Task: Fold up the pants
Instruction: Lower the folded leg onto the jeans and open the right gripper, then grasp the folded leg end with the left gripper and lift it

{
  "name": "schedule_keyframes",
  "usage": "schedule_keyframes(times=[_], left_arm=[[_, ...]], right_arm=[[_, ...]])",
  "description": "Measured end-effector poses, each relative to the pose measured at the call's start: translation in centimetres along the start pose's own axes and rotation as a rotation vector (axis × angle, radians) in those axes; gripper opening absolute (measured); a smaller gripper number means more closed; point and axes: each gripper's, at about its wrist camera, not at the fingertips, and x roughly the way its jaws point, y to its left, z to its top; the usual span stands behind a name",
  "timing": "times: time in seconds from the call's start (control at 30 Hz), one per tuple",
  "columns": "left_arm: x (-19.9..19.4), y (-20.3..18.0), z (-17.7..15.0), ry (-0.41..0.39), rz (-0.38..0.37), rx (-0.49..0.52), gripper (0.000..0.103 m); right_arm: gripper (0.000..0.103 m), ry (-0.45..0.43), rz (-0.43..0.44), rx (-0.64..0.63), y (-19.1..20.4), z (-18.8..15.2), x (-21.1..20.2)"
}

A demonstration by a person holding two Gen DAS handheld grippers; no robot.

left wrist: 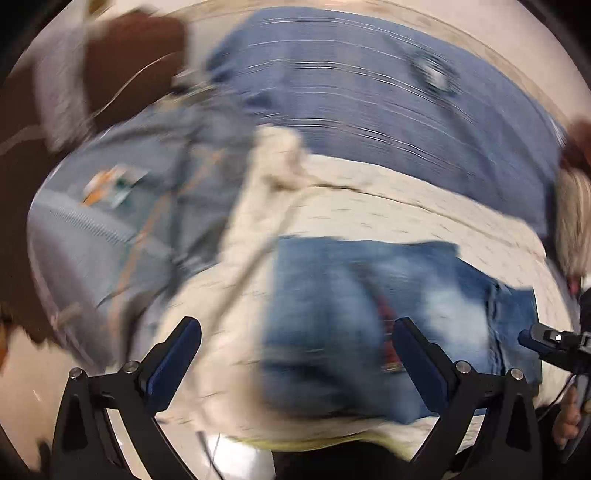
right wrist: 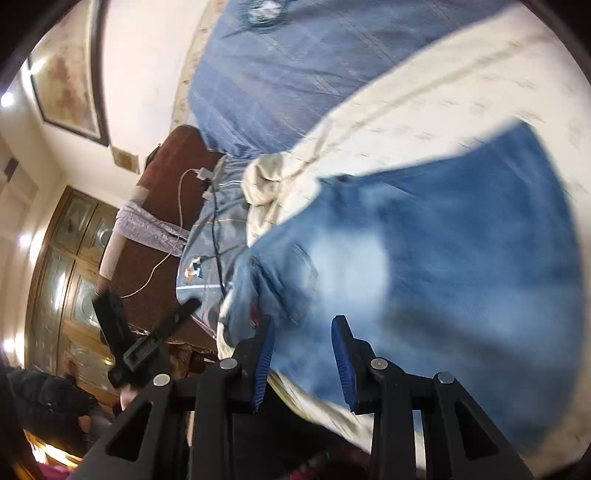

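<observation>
Jeans (left wrist: 343, 325) lying folded over on the bed (left wrist: 424, 210); I'm hovering both tongs, left (left wrist: 295, 354) wide, right (right wrist: 303, 354) partly open, both empty; more folds likely remaining.

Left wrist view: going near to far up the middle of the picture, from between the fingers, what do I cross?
Blue jeans → cream bedsheet → blue striped cover → pale wall.
</observation>
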Motion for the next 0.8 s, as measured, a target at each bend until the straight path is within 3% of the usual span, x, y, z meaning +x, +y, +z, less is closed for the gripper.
schedule_keyframes(times=[0.07,0.17,0.33,0.5,0.67,0.73,0.8], left_arm=[[0.4,3.1,-0.4,0.025,0.011,-0.082,0.103],[1.3,6.0,-1.2,0.054,-0.062,-0.191,0.103],[3.2,6.1,-2.4,0.102,-0.185,-0.277,0.103],[5.8,4.5,-2.6,0.144,-0.278,-0.313,0.103],[9.2,2.5,-2.2,0.172,-0.315,-0.275,0.103],[10.6,1.5,-2.3,0.203,-0.364,-0.254,0.103],[11.6,-0.1,-2.4,0.229,-0.362,-0.183,0.103]], right_arm=[[0.035,0.007,-0.058,-0.055,1.9,0.4,2.4],[0.035,0.010,-0.191,-0.130,3.7,0.3,5.4],[0.035,0.017,-0.367,-0.228,3.7,-0.9,8.1],[0.034,0.040,-0.414,-0.277,2.7,-1.7,9.7],[0.034,0.055,-0.408,-0.311,2.5,-2.0,9.9],[0.034,0.054,-0.392,-0.309,2.3,-2.0,9.8],[0.033,0.053,-0.371,-0.298,2.0,-1.9,9.6]])
